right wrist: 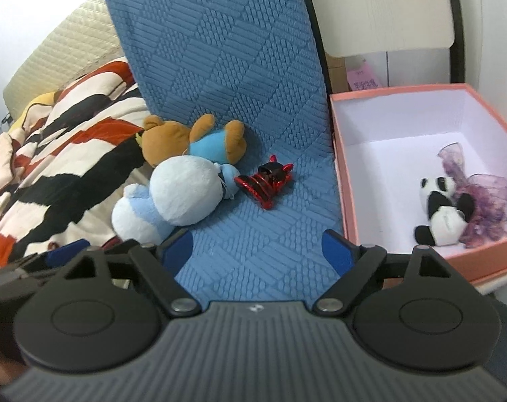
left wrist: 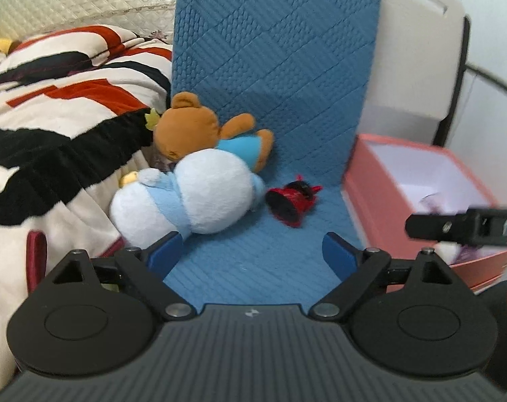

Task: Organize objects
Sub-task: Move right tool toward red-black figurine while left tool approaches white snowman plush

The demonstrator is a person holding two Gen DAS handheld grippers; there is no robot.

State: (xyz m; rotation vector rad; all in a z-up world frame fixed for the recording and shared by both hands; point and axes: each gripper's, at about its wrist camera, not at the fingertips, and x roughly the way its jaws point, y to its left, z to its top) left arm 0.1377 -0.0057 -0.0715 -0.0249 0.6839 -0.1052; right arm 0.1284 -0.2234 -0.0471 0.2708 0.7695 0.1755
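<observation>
A brown teddy bear (left wrist: 193, 127) in a blue shirt lies on the blue quilted mat (left wrist: 273, 67), with a white and pale blue plush (left wrist: 193, 197) in front of it and a red and black hair claw (left wrist: 292, 199) to the right. The bear (right wrist: 173, 140), the plush (right wrist: 179, 194) and the claw (right wrist: 267, 182) show in the right wrist view too. A pink box (right wrist: 404, 258) on the right holds a panda plush (right wrist: 437, 207) and a purple gauze item (right wrist: 481, 207). My left gripper (left wrist: 253, 256) is open and empty, just in front of the white plush. My right gripper (right wrist: 257, 251) is open and empty above the mat.
A red, black and white striped blanket (left wrist: 52, 127) covers the bed at left. The pink box (left wrist: 380, 201) stands right of the mat, with a white board (left wrist: 417, 60) behind it. The right gripper's body (left wrist: 461, 226) reaches over the box.
</observation>
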